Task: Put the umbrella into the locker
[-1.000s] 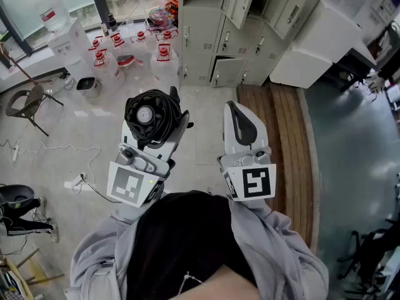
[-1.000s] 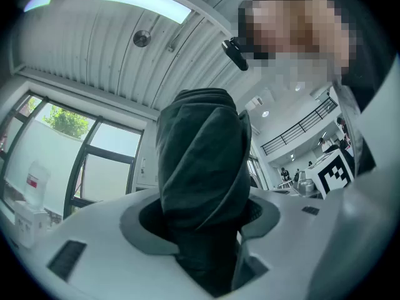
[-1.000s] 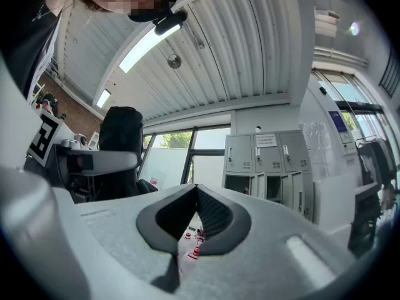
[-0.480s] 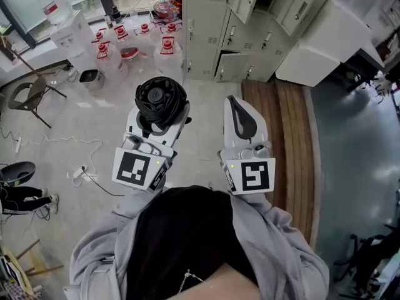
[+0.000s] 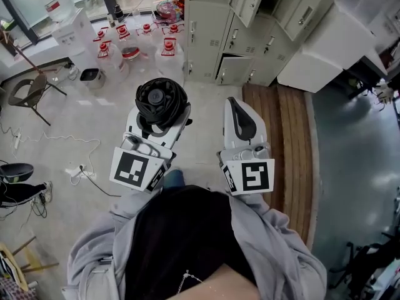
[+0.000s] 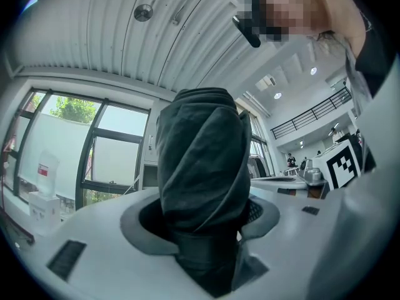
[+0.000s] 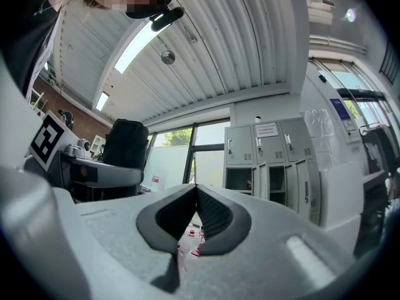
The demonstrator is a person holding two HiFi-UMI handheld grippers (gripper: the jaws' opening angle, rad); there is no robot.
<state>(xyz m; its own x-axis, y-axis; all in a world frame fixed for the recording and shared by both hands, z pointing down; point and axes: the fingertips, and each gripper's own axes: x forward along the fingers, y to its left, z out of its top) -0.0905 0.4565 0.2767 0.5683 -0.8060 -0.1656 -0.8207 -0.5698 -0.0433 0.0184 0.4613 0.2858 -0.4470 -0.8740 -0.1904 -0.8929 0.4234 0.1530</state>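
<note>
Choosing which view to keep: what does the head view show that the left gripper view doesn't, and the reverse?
Head view only: the chair and wooden flooring. Left gripper view only: the ceiling and balcony railing. Both: the umbrella clamped by the left gripper, and the water dispenser.

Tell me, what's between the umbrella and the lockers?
Just bare floor lies between the umbrella and the lockers, as the head view shows.

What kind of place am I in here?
Likely a workplace locker or utility area: a bank of metal lockers, some doors open, water jugs standing on the floor, and a water dispenser.
</note>
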